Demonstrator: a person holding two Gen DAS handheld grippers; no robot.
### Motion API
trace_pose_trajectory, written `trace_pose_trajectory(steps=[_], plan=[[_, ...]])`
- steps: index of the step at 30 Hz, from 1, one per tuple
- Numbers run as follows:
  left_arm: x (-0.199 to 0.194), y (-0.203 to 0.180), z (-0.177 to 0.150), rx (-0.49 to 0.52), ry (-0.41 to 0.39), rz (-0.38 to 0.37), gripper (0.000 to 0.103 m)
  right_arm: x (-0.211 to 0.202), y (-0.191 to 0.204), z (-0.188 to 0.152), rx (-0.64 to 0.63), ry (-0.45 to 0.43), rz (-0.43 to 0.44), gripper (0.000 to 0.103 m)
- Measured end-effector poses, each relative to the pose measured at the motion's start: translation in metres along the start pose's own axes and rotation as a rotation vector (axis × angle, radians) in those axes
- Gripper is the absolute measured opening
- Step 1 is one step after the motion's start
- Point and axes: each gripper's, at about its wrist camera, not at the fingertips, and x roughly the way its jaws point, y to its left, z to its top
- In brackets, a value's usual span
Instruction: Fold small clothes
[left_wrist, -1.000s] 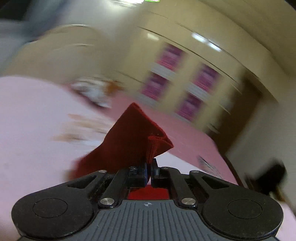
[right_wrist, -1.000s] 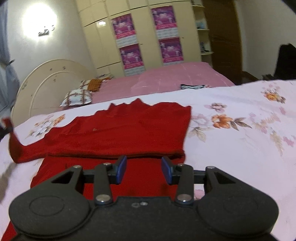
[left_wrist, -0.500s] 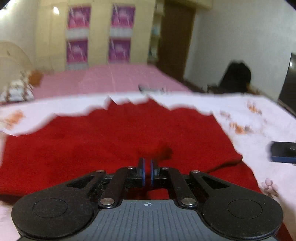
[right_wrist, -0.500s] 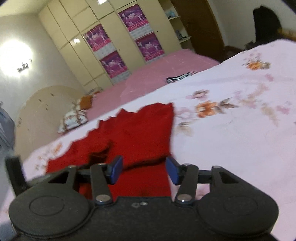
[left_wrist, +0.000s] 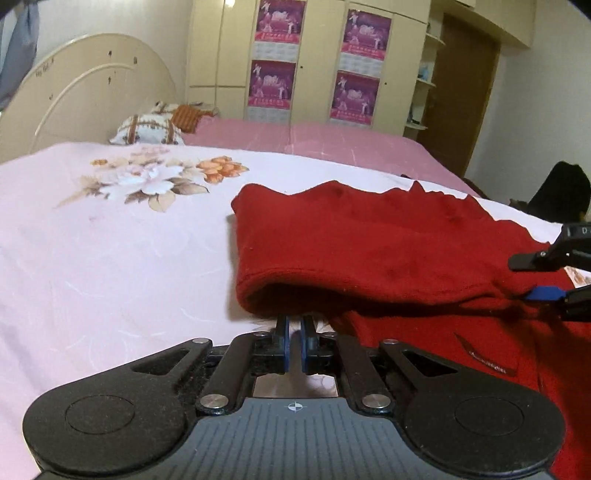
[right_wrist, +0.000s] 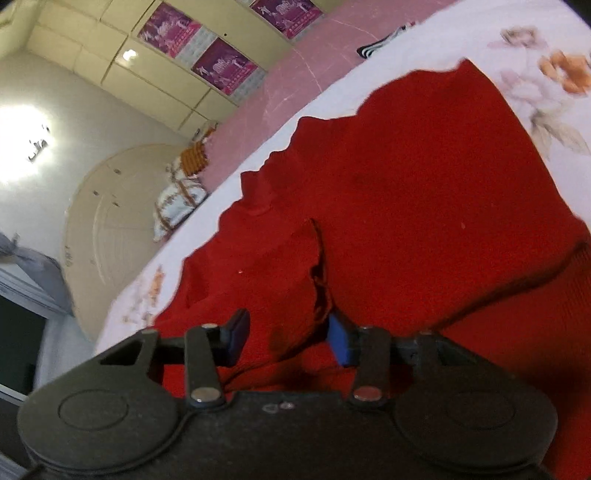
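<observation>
- Across the flowered bedsheet (left_wrist: 122, 266) lies the red garment (left_wrist: 388, 251), partly folded, one layer doubled over another with a rounded fold edge facing the left wrist camera.
- On the far side sit a pillow (left_wrist: 147, 129) and a curved headboard (left_wrist: 88, 88), well apart from the work.
- Left gripper (left_wrist: 294, 332) sits just short of the fold edge, jaws pressed together with no cloth visibly between them.
- Right gripper (right_wrist: 286, 338) hovers low over the garment's raised ridge; its jaws have just been narrowing and stand partly apart, with a hump of red fabric between them. Whether the pads already press it is hard to tell, as that view is tilted and soft.
- To do this step well, I judge the right jaws should take both layers at the ridge, then carry them over evenly, so the edges line up without bunching.
</observation>
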Motion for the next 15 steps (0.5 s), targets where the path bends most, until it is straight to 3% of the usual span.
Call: trace_pose_trajectory(steps=[4, 6, 7, 8, 9, 13, 15], plan=[[0.013, -0.004, 0.002, -0.03, 0.001, -0.007, 0.004, 0.004, 0.014, -0.003, -0.119, 0.011, -0.056, 0.011], [0.014, -0.012, -0.008, -0.027, 0.003, 0.002, 0.007, 0.003, 0.014, -0.003, -0.152, 0.016, -0.064, 0.006], [0.013, -0.012, -0.01, -0.029, 0.003, 0.017, 0.016, 0.002, 0.013, -0.003, -0.161, 0.015, -0.058, 0.006], [0.01, -0.011, -0.013, -0.035, -0.003, 0.023, 0.057, -0.003, 0.012, -0.002, -0.168, 0.008, -0.047, 0.006], [0.008, -0.011, -0.016, -0.039, -0.024, 0.036, 0.087, -0.006, 0.012, -0.003, -0.177, 0.001, -0.04, 0.006], [0.009, -0.014, -0.017, -0.02, -0.039, 0.026, 0.086, -0.013, 0.011, -0.001, -0.193, -0.017, -0.006, 0.006], [0.011, -0.018, -0.014, -0.01, -0.034, 0.019, 0.077, -0.018, 0.011, 0.001, -0.201, -0.032, 0.001, 0.006]])
